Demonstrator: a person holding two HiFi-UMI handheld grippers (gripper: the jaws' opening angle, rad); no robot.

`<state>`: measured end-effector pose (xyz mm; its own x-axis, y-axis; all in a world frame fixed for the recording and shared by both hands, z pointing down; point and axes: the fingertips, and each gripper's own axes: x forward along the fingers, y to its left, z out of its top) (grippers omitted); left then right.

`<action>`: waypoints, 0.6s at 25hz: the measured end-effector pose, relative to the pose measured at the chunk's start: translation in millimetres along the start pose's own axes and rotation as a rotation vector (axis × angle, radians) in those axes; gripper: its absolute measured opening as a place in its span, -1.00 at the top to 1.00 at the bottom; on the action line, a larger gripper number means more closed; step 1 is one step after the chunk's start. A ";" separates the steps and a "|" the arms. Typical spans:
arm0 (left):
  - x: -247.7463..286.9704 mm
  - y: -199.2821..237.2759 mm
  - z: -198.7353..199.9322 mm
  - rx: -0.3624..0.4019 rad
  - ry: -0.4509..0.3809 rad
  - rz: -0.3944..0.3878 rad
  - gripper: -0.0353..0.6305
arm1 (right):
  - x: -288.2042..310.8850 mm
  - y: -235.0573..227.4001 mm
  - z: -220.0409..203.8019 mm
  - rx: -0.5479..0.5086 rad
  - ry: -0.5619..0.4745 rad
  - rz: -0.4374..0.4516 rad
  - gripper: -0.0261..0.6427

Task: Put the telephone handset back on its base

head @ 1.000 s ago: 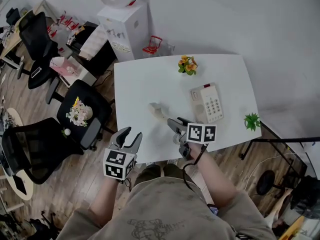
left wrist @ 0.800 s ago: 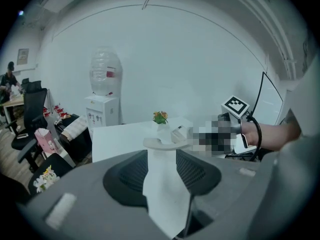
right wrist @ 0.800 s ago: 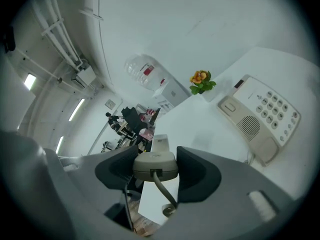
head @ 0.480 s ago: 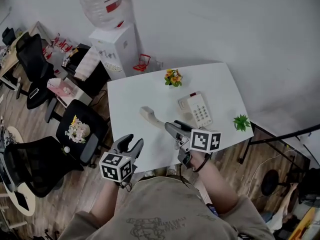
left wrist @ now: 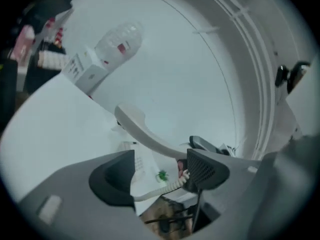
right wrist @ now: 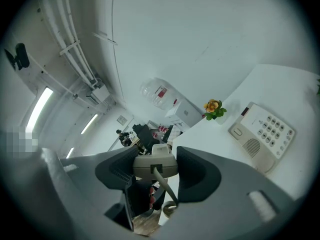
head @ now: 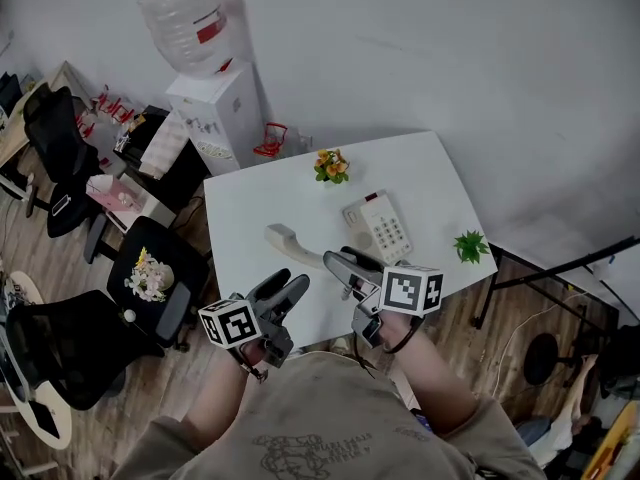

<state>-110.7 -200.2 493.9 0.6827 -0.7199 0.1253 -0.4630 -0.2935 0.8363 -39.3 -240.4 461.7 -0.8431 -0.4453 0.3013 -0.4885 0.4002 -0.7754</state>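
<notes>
While right tongs clamp one end, the handset points leftward.

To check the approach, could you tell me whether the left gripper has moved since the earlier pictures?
Yes. The left gripper has swung rightward along the table's near edge, toward the handset.

Table bare left of base; flower pot behind, green plant right.
</notes>
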 end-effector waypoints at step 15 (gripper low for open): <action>19.4 -40.4 17.2 -0.196 -0.119 -0.283 -0.20 | -23.4 38.4 -11.8 0.158 -0.029 0.229 0.11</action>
<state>-88.5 -213.1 453.4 0.6923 -0.6991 -0.1790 -0.1405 -0.3738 0.9168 -40.9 -205.2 431.4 -0.9196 -0.3816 0.0938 -0.2429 0.3645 -0.8989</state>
